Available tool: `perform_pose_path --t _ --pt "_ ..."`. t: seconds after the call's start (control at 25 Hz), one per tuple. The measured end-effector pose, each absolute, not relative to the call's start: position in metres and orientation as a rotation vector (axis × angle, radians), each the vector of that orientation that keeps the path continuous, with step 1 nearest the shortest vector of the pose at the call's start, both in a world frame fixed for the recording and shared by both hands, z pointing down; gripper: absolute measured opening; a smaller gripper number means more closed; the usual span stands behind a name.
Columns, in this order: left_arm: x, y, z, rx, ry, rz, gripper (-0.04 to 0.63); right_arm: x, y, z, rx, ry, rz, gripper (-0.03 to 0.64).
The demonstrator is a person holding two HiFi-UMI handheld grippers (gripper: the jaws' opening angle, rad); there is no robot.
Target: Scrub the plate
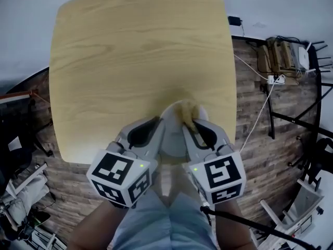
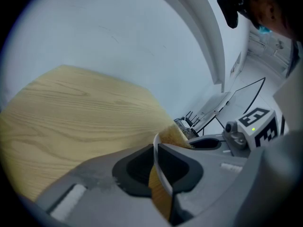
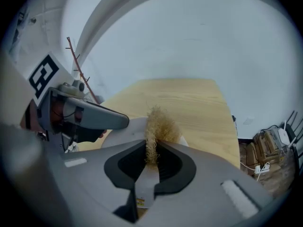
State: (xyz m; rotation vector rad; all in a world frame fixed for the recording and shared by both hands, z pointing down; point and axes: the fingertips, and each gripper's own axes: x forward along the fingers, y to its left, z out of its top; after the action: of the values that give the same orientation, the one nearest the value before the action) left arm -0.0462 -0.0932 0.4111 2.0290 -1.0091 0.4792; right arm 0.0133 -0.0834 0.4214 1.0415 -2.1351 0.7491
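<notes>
Apparently working mid-scrub. Looking down through the head view: gripping a white plate (image 1: 174,139) with the left gripper (image 1: 151,128) over the near edge of the wooden table (image 1: 130,46), and pressing a straw-coloured scrubber (image 1: 186,111) against the plate's far side with the right gripper (image 1: 200,129). Turning to the left gripper view: clamping both jaws on the plate (image 2: 160,171) at its thin rim, seen edge-on, with a tuft of the scrubber (image 2: 174,135) showing just beyond. Turning to the right gripper view: pinching the fibrous scrubber (image 3: 152,141) tight between the jaws, its loose end touching the plate (image 3: 125,126), the left gripper (image 3: 90,115) reaching in from the side. Judging both grasps as secured and contact as made, so rubbing likely under way; finding no clear dirt or foam to go by, hence being unable to tell how much of the surface is left to cover.
</notes>
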Motion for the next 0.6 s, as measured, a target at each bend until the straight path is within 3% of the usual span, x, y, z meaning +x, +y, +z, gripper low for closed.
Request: perform_pose_path --t 0.6 --pt "-0.069 -0.102 0.419 1.954 -1.087 0.411 0.051 -0.044 -0.048 0.418 0.802 -2.273 0.728 0.043"
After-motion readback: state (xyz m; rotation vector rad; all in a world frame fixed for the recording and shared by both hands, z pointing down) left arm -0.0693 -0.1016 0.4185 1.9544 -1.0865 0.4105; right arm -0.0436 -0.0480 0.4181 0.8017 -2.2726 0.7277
